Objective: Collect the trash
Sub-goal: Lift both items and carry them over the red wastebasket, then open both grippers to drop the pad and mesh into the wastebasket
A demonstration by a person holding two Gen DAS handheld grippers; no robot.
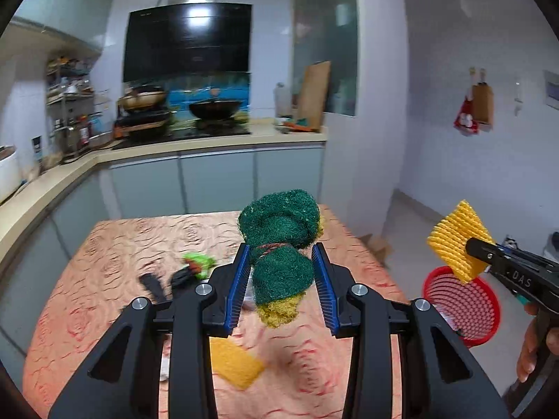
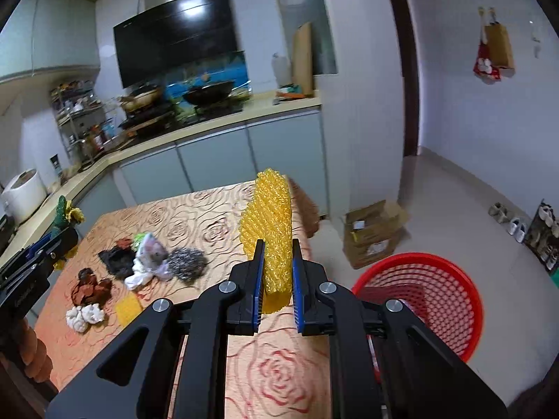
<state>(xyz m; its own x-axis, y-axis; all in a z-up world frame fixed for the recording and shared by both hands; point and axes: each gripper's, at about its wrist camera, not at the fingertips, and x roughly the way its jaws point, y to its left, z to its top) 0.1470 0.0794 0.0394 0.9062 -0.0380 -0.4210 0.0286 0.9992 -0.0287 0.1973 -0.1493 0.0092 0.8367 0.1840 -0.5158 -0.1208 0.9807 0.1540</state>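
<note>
We hold both grippers above the rose-patterned table (image 2: pixel 195 216), each tilted a little downward toward the kitchen counter (image 1: pixel 174 146). Our left gripper (image 1: pixel 283 262) is clamped on a green scouring pad (image 1: pixel 279 223) with a yellow underside, which bulges above and below the pads over the table's middle. Our right gripper (image 2: pixel 277 272) is clenched on a yellow ribbed sponge (image 2: pixel 270 223), carried upright near the table's right edge. The red mesh basket (image 2: pixel 436 300) stands on the floor just right of the table; whether anything lies in it we cannot tell. On the table's left part remain steel wool (image 2: pixel 187 263), crumpled white paper (image 2: pixel 84 316), dark scraps (image 2: pixel 115 260) and a flat yellow cloth (image 2: pixel 127 309).
</note>
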